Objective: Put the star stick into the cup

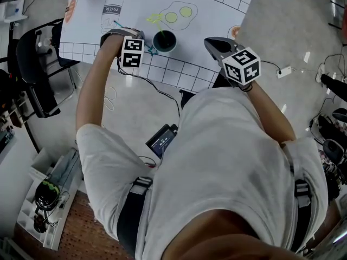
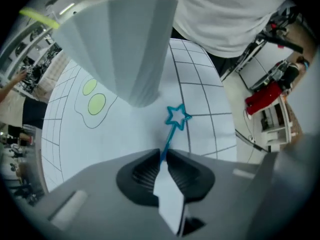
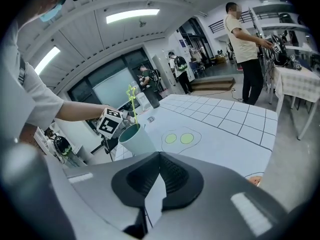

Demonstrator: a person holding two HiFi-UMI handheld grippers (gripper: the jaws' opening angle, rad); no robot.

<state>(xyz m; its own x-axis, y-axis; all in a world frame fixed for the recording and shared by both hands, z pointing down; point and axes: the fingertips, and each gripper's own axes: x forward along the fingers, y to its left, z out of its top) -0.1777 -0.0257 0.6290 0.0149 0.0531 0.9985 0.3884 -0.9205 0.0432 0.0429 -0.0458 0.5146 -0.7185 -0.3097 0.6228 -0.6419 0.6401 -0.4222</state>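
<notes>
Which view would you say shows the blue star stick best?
Left gripper view: the blue star stick shows clearly, star and shaft, pinched by the left gripper. Head view: just a blue speck beside the cup. Right gripper view: not visible.

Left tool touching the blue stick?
Touching. Left gripper view: the left tool has its jaws closed on the blue stick stem, no gap visible.

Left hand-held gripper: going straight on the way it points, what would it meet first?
Likely the white gridded mat, led by the thin blue star stick in its jaws, landing just beside the teal cup; depth is unclear.
</notes>
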